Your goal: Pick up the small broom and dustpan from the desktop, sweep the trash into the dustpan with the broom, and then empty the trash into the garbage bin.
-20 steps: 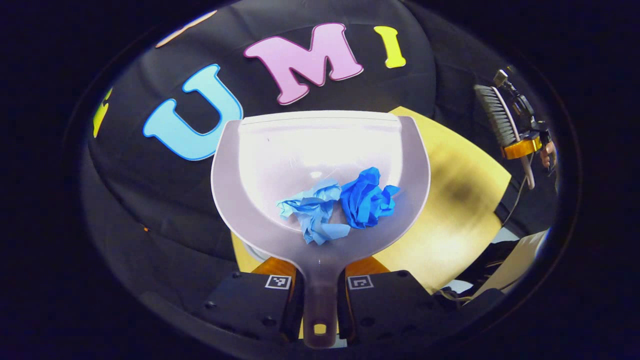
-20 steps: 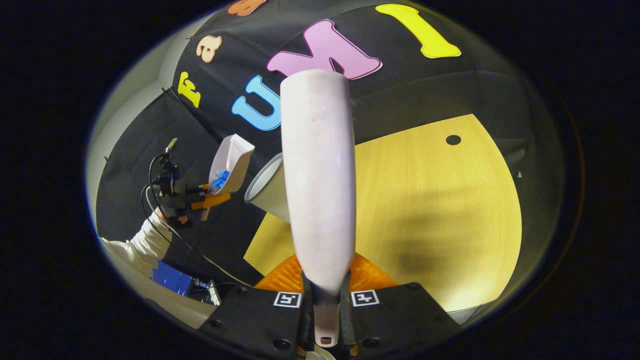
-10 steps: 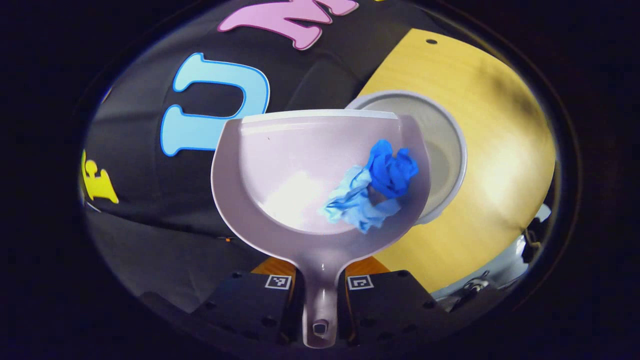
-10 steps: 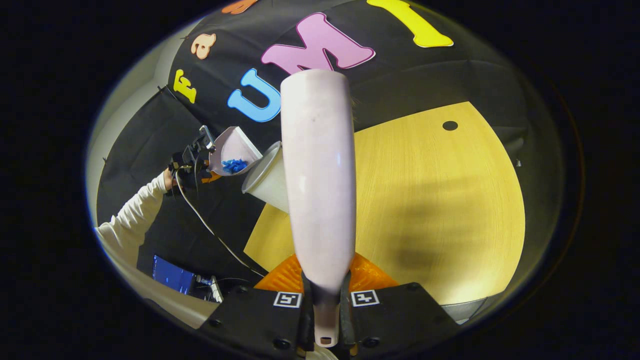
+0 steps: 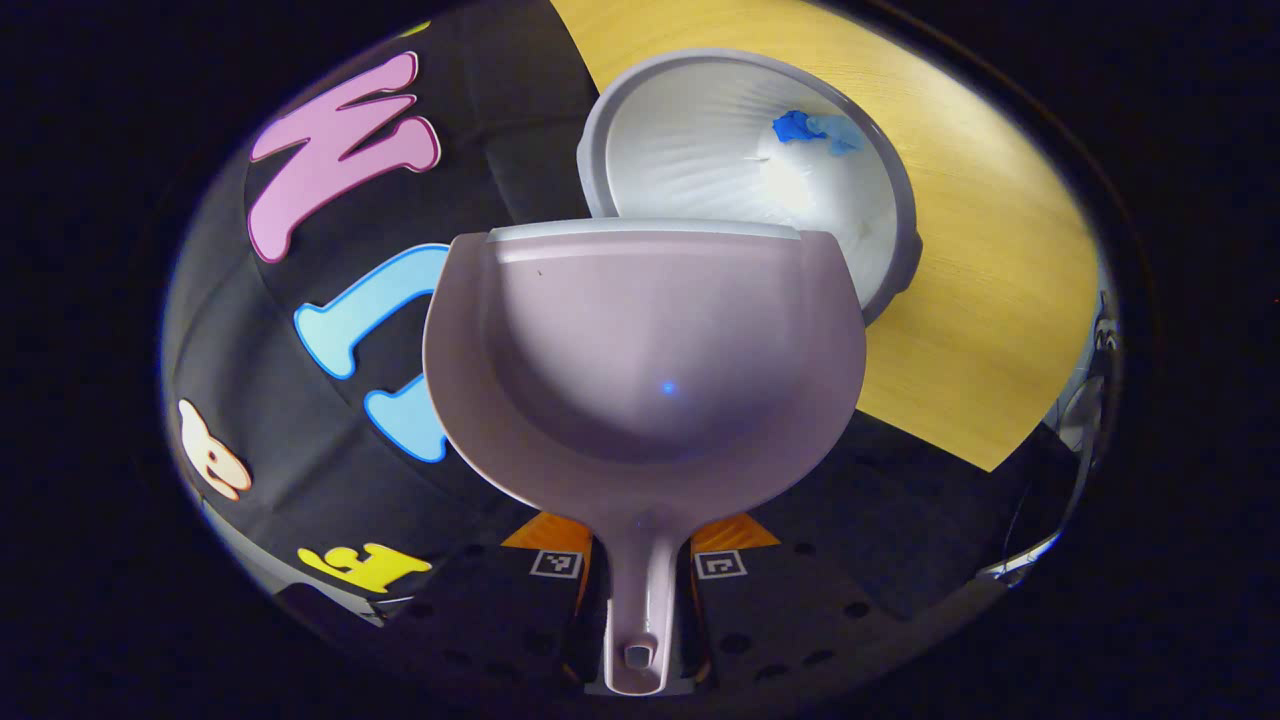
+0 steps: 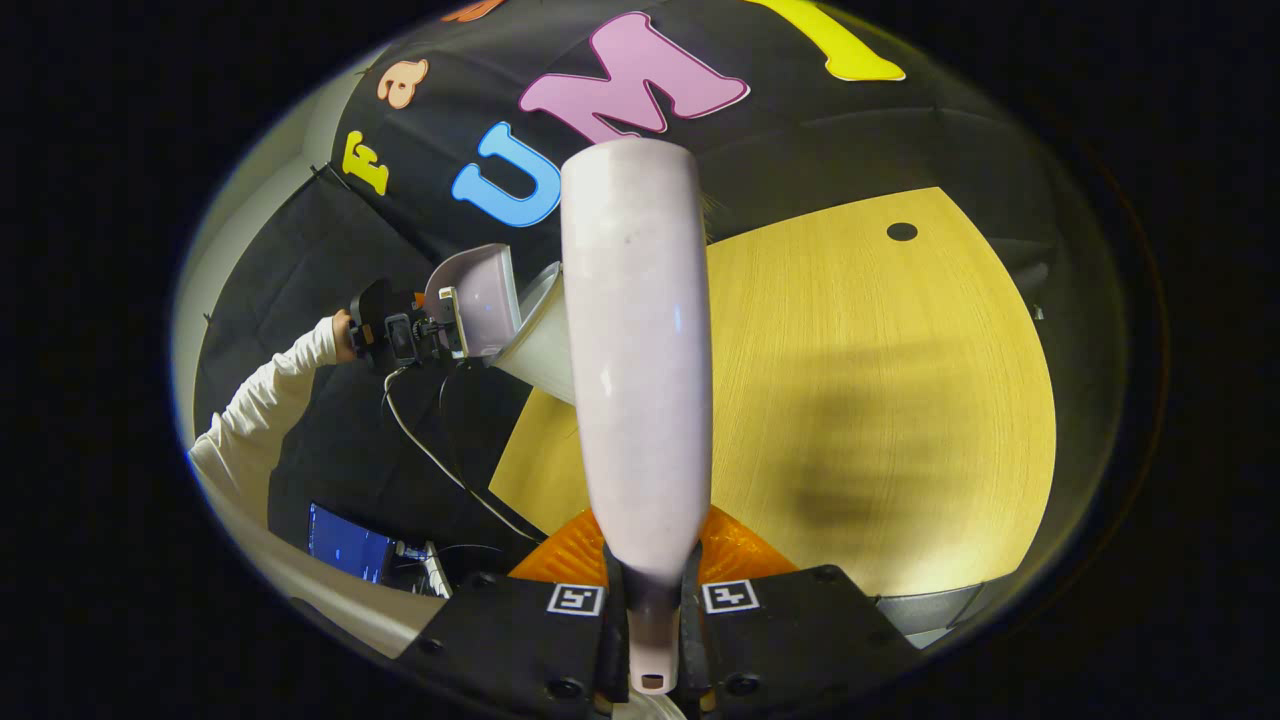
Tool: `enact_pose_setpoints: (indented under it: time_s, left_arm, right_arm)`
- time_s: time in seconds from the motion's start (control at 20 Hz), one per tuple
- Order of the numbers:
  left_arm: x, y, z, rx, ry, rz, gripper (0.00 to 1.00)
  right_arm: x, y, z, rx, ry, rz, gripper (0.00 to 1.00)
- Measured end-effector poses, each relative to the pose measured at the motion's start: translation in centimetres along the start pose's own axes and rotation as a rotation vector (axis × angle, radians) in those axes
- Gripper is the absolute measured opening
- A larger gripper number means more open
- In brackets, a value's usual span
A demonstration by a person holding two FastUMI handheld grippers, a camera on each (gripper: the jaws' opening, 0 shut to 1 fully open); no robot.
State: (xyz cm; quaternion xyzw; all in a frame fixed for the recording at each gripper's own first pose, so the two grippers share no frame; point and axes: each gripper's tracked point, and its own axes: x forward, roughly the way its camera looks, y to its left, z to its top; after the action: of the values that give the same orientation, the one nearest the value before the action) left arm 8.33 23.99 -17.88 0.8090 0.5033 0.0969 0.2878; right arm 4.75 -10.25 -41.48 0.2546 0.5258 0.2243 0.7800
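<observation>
1. Black booth cloth is hanging behind a light wooden desktop (image 6: 880,400), which is filling the 3 o'clock half of the right gripper view.
2. At 6 o'clock in the left gripper view, the left gripper (image 5: 640,600) is pinching the dustpan (image 5: 640,370) by its handle, one finger pressing on each side.
3. That dustpan's scoop is showing bare, and its front lip is sitting over the near rim of the garbage bin (image 5: 720,150), toward 12 o'clock.
4. Two crumpled blue scraps of trash (image 5: 812,128) are lying inside the bin (against its wall, at about 1 o'clock).
5. At 6 o'clock in the right gripper view, the right gripper (image 6: 650,620) is clamping the broom (image 6: 636,360) by its handle; the broom's pale back is pointing to 12 o'clock.
6. Toward 9 o'clock there, a person's hand in a white sleeve (image 6: 265,400) is holding the left gripper, tipping the dustpan against the bin's mouth.
</observation>
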Motion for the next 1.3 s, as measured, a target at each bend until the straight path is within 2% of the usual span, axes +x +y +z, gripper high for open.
enact_pose_setpoints:
  time_s: [0.1,0.25,0.35,0.45,0.55,0.65,0.75,0.9,0.95,1.1,1.2,1.3]
  left_arm:
    - [0.2,-0.1,0.0,-0.024,-0.024,0.054,0.25]
    - [0.0,-0.8,0.9,-0.178,-0.105,0.068,0.24]
    - [-0.1,-1.1,2.3,-0.352,-0.181,0.039,0.24]
    - [-0.6,-1.5,3.8,-0.551,-0.286,-0.019,0.24]
    - [-2.1,-1.5,5.6,-0.755,-0.403,-0.071,0.24]
    - [-3.7,-1.1,8.5,-0.944,-0.574,-0.138,0.24]
    - [-4.0,-1.7,11.0,-1.075,-0.675,-0.235,0.24]
    - [-1.9,-5.0,15.2,-1.188,-0.734,-0.358,0.24]
    - [-2.9,-6.3,15.3,-1.224,-0.732,-0.430,0.24]
    - [-4.0,-12.1,19.5,-1.348,-0.684,-0.722,0.24]
    - [-6.2,-14.2,22.5,-1.396,-0.679,-0.875,0.24]
    - [-7.4,-17.2,26.8,-1.399,-0.652,-1.061,0.24]
  right_arm:
    - [0.1,0.3,-0.4,-0.011,0.016,-0.003,0.21]
    - [0.3,1.3,-0.3,-0.014,0.014,0.004,0.22]
    - [0.3,2.1,0.1,-0.006,-0.003,0.007,0.21]
    - [0.0,3.0,0.9,-0.008,-0.032,-0.004,0.21]
    - [-0.6,3.7,1.6,-0.034,-0.056,-0.041,0.21]
    - [-1.5,4.8,2.7,-0.053,-0.084,-0.059,0.21]
    - [-2.2,5.6,3.9,-0.053,-0.116,-0.083,0.21]
    - [-3.0,5.6,5.9,-0.096,-0.174,-0.197,0.21]
    - [-3.1,5.6,6.3,-0.113,-0.191,-0.235,0.21]
    - [-2.1,5.3,5.6,-0.105,-0.174,-0.323,0.21]
    - [-0.6,3.6,2.8,-0.039,-0.091,-0.391,0.22]
    - [1.0,1.3,-1.2,0.031,0.023,-0.461,0.22]
